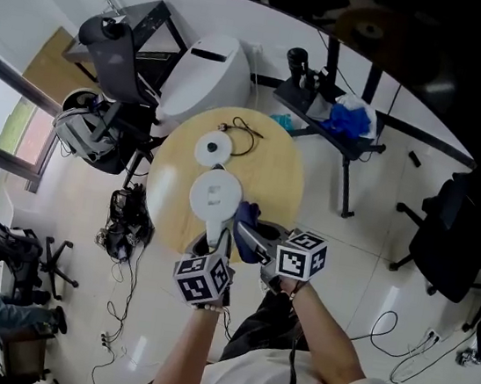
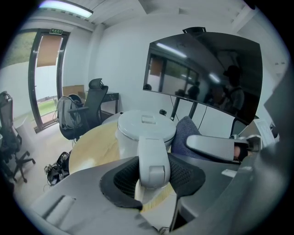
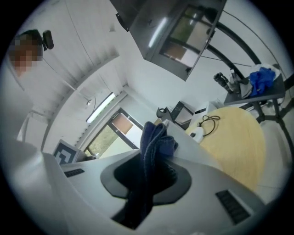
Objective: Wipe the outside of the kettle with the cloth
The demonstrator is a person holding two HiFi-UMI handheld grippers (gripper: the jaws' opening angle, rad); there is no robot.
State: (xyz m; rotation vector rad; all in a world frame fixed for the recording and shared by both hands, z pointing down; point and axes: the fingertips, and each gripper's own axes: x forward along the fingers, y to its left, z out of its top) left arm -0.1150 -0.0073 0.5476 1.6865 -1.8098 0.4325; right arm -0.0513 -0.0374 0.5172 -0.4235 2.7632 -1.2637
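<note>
My left claw [image 2: 154, 173] pinches the handle [image 2: 153, 156] of the white kettle [image 2: 146, 125], steadying it at the tabletop's [image 1: 272, 172] near edge, while my right claw [image 3: 149, 178] clamps the dark blue cloth [image 3: 155, 141] just beside it for wiping.

We see a white kettle [image 1: 215, 196]; the cloth [image 3: 154, 151] is dark blue; the round table [image 1: 282, 179] is pale yellow wood; the marker cubes [image 1: 302, 256] carry black-and-white square patterns; the floor [image 1: 367, 240] is white tile.
</note>
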